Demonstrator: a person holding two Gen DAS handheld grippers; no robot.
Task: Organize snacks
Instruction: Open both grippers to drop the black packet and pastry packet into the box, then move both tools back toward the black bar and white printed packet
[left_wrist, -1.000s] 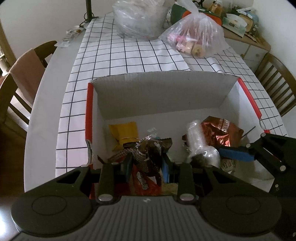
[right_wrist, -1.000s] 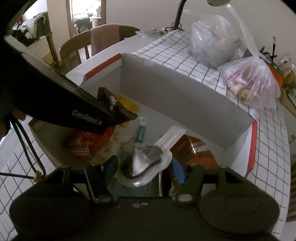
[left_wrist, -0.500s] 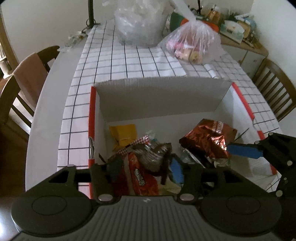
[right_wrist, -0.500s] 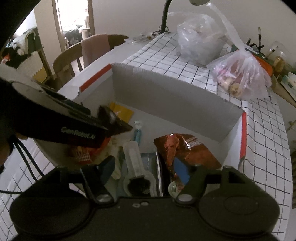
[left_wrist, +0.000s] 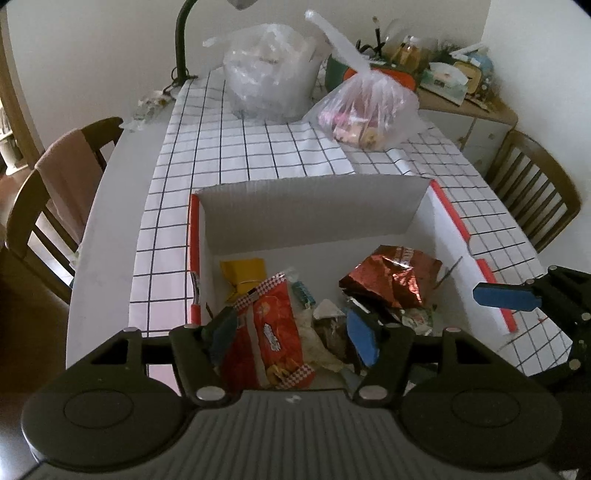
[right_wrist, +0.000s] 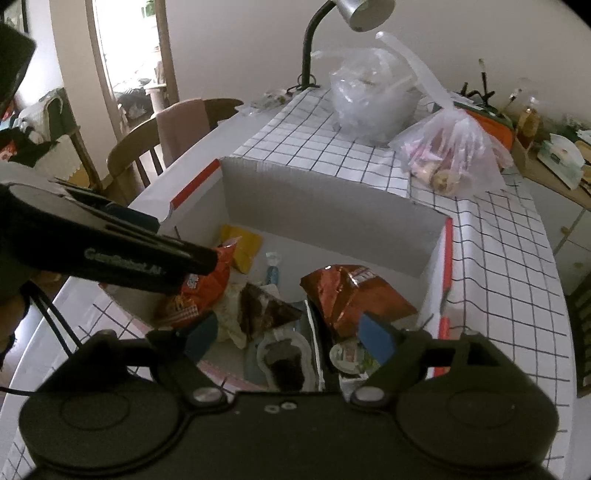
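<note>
1 cardboard box (left_wrist: 314, 206) on worktop (left_wrist: 258, 155), snacks inside. l gripper (left_wrist: 293, 332) jaws apart, empty, over near box edge; 1 red-orange snack bag (left_wrist: 269, 325) betw jaws, long axis running away from jaws. r gripper (right_wrist: 291, 339) jaws apart, empty. 1 copper foil bag (left_wrist: 391, 277) ahead-right of l jaws, crumpled. 1 yellow packet (left_wrist: 243, 273) ahead-left. 2 plastic bags (left_wrist: 369, 110) well beyond box.

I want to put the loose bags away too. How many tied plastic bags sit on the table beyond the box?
2. A clear bag stands by the lamp at the far end; a pinkish bag lies to its right, nearer the box. None seems hidden.
</note>
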